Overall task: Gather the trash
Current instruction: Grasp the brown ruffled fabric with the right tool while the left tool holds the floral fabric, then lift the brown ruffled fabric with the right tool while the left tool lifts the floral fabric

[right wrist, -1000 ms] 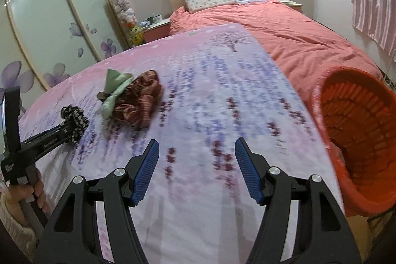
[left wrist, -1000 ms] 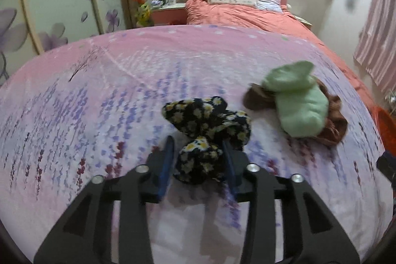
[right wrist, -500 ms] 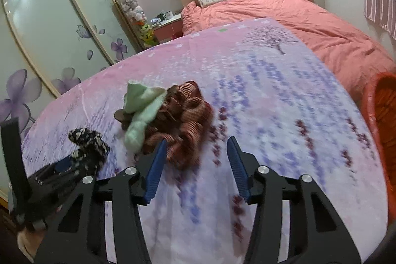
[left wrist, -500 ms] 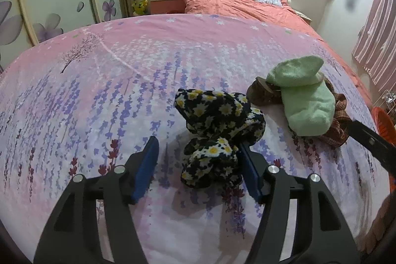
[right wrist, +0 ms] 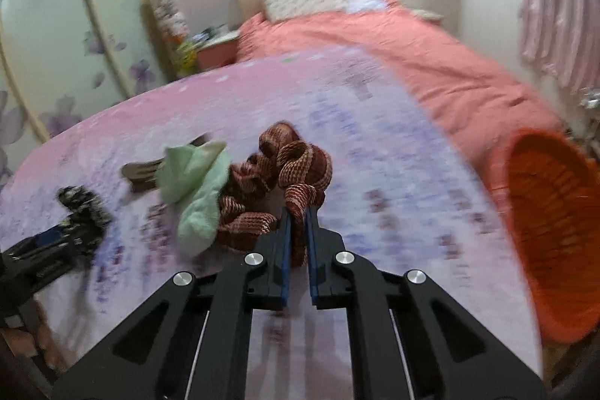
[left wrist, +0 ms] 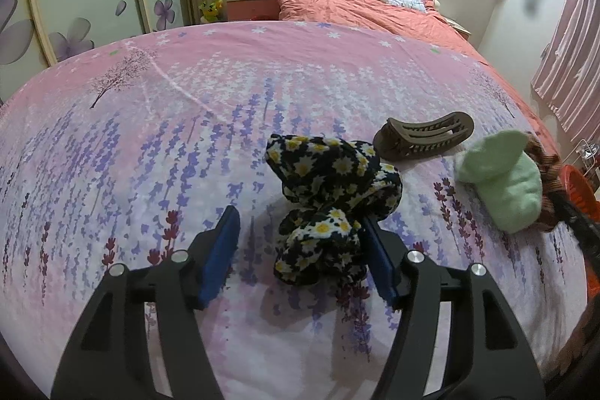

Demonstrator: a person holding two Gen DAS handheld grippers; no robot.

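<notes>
The left tongs [left wrist: 300,250] stand wide open over the floral sheet [left wrist: 187,145]; the daisy-print cloth [left wrist: 330,197] lies bunched between the 2 blue pads, touching the right-hand pad [left wrist: 378,265] and apart from the left-hand one. Nothing is gripped on this side.

The right tongs [right wrist: 298,231] are closed almost fully on a fold of the red-brown woven scarf [right wrist: 296,171], with only the fabric's thickness between the pads. Whether the scarf is raised off the sheet cannot be told; the right wrist view is blurred.

Relative to the daisy-print cloth: the brown hair clip [left wrist: 423,137] lies on the sheet just beyond it, apart from it. The pale green cloth [left wrist: 506,186] sits well off to its right, resting against the scarf. The orange basket [right wrist: 551,235] stands further right again, past the scarf, at the edge of the sheet, its open mouth turned toward the camera. Beyond the sheet, the orange bed [left wrist: 356,10] carries 2 pillows.
</notes>
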